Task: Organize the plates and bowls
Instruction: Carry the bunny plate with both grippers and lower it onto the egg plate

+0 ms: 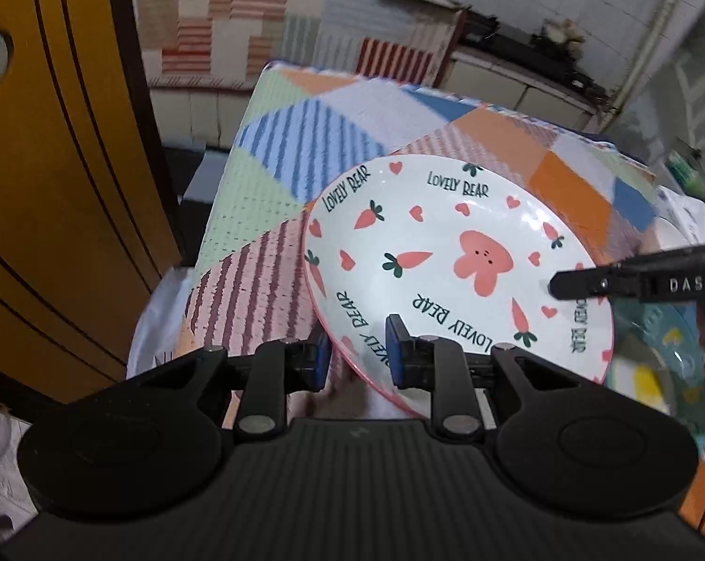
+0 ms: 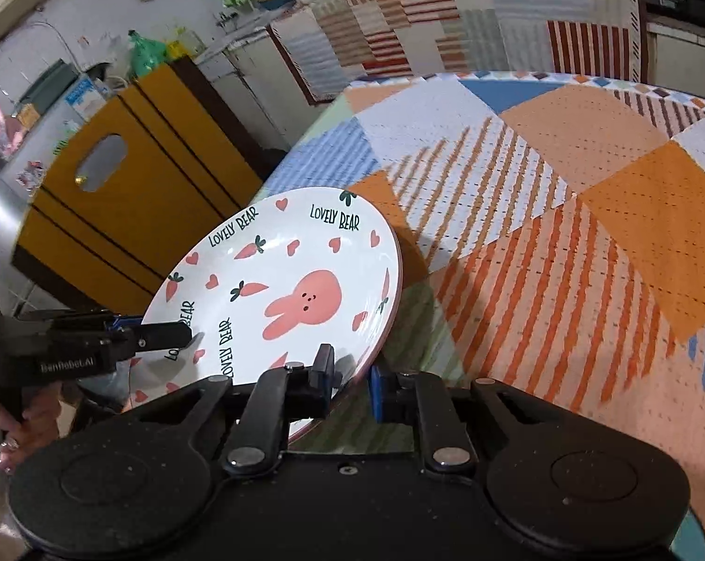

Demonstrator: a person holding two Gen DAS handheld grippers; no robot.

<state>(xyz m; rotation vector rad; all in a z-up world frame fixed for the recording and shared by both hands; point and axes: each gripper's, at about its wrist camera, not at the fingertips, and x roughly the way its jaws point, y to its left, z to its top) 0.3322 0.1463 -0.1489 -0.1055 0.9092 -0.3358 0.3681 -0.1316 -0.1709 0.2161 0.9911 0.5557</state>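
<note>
I hold the plate (image 1: 450, 262) with both tongs. My left tongs (image 1: 358, 356) pinch its rim, one finger on top and one below. My right tongs (image 2: 351, 381) pinch the rim on the other side the same way. The white plate has a pink bunny and carrots. It is tilted, up in the air, over the left edge of the tabletop (image 2: 562, 196) with its patchwork cloth.

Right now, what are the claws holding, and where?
Both claws, left and right, pinch the white round rabbit-print plate by opposite rim edges.
</note>
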